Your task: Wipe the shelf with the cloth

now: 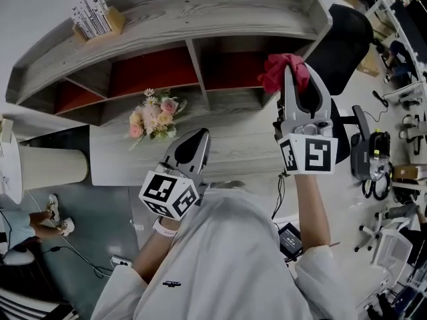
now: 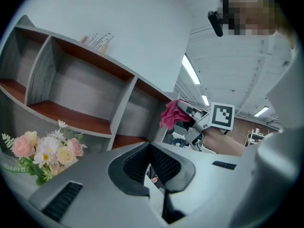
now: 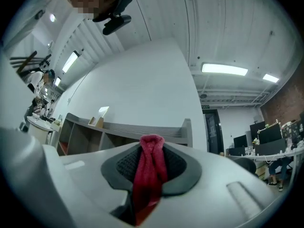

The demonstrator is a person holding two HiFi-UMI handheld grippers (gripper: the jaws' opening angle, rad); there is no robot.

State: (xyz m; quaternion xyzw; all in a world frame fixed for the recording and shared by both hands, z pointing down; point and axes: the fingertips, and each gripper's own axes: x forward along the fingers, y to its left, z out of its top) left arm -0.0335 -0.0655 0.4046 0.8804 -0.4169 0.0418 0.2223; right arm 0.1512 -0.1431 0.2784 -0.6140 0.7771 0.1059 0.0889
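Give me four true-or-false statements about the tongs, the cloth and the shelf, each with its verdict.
1. The right tongs grip a red cloth. True.
2. The left tongs hold the flower bouquet. False: they are shut on nothing, and the bouquet stands apart from them, below the compartments.
3. A holder of white cards sits on top of the shelf. True.
4. The cloth lies spread flat on the shelf top. False: it is bunched between the right tongs, near the shelf's right end.

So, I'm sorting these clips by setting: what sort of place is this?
Likely an office or lab workspace: computer monitors in the background, ceiling strip lights, and a black office chair beside the wooden shelf.
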